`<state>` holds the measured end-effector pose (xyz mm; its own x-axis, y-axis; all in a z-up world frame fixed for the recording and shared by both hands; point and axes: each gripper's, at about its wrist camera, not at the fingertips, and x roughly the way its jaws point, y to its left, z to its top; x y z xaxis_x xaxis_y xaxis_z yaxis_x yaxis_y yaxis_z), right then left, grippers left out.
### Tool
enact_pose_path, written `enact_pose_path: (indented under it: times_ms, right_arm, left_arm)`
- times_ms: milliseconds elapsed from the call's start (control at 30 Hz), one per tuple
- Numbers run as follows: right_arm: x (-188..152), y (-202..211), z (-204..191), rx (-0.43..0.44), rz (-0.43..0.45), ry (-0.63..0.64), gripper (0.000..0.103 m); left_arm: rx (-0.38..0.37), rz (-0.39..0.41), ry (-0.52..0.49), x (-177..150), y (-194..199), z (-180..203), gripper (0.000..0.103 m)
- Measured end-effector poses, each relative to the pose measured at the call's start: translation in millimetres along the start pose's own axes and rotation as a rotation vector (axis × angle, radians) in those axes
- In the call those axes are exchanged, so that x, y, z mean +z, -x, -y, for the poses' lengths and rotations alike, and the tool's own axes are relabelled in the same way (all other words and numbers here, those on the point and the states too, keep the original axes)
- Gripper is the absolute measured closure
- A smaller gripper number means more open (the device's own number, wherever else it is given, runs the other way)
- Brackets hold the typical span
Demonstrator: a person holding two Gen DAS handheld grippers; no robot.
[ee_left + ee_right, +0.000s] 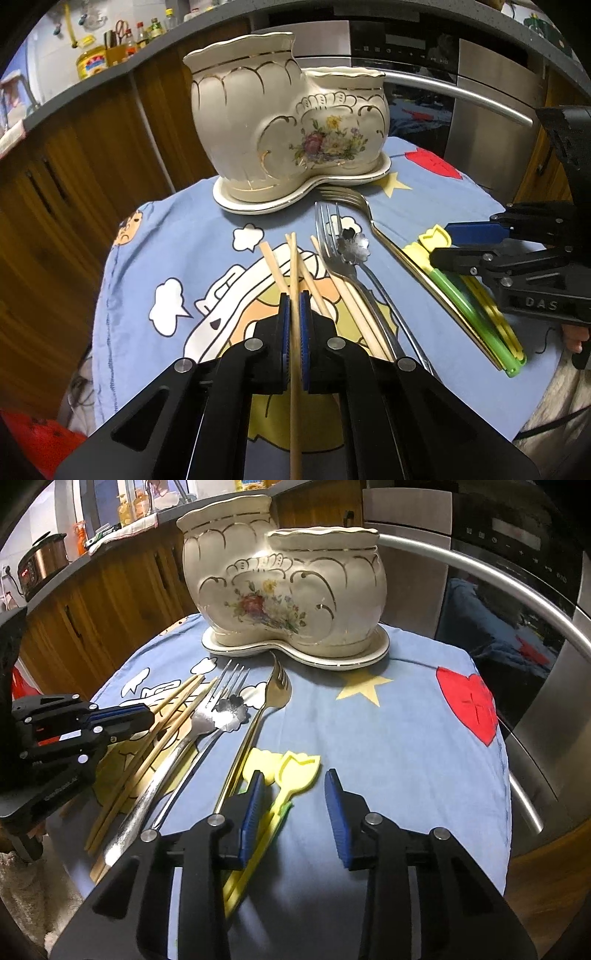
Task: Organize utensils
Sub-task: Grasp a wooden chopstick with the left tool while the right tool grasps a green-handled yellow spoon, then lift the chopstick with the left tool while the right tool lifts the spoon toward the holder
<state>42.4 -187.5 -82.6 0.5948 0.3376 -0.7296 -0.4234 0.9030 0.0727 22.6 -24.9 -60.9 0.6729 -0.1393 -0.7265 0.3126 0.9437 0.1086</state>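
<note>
Our left gripper [294,306] pinches one chopstick [294,280] tight to lift it into the holder [258,122], while our right gripper [295,805] hangs open, empty, over yellow picks [295,771].

A cream ceramic shoe-shaped holder with gold trim and painted flowers [284,587] stands on its matching saucer at the far edge of the blue cartoon-print cloth [406,731], blocking that side. Wooden chopsticks [155,746], silver forks [207,716], a gold fork [273,690] and yellow plastic tulip-shaped utensils [295,771] crowd the cloth's left half. The right half, around the red heart [469,705] and yellow star [364,686], lies bare. A steel oven handle [517,602] curves close behind.
</note>
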Motion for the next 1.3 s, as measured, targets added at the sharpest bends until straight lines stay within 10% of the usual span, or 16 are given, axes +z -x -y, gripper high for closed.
enact_pose_path:
  times_ms: [433,867,1300]
  right_arm:
    - [4.2,26.1,12.2,0.054,0.108,-0.06,0.095]
    - [27.3,81.8,24.4,0.116,0.351,-0.068,0.095]
    - [130.7,94.2,45.6,0.146,0.589,-0.082,0.095]
  left_arm:
    - [0.002,0.037,0.025,1.7,6.2,-5.6,0.097]
    - [-0.116,0.36,0.159,14.7,60.8,-23.8,0.097]
    - [-0.176,0.543,0.192,133.6,96.1,-39.1,0.097]
